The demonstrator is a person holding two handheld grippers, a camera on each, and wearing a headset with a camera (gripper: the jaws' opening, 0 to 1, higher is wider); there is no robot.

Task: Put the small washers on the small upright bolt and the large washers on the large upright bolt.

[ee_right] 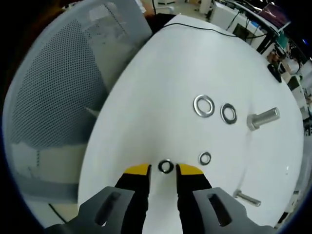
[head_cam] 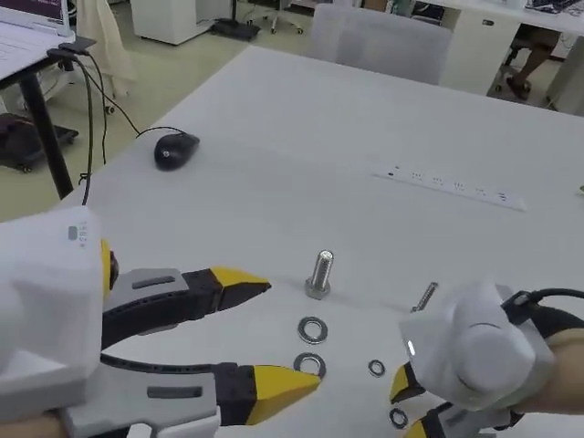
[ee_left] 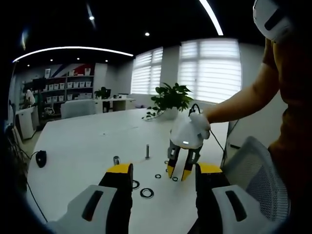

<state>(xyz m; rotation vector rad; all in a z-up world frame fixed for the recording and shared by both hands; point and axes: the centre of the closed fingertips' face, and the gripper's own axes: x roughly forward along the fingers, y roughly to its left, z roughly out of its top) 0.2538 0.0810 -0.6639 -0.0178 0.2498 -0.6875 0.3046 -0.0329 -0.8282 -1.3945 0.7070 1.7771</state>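
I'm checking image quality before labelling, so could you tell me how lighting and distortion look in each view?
Head view: soft even light, mild blur on the large bolt. Left gripper view: window blinds blown out, ceiling dark. Right gripper view: table edge bows, small washer sharp.

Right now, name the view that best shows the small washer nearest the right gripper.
Right gripper view: the small washer lies whole, close, between the right gripper's tips. The head view and left gripper view show it tiny.
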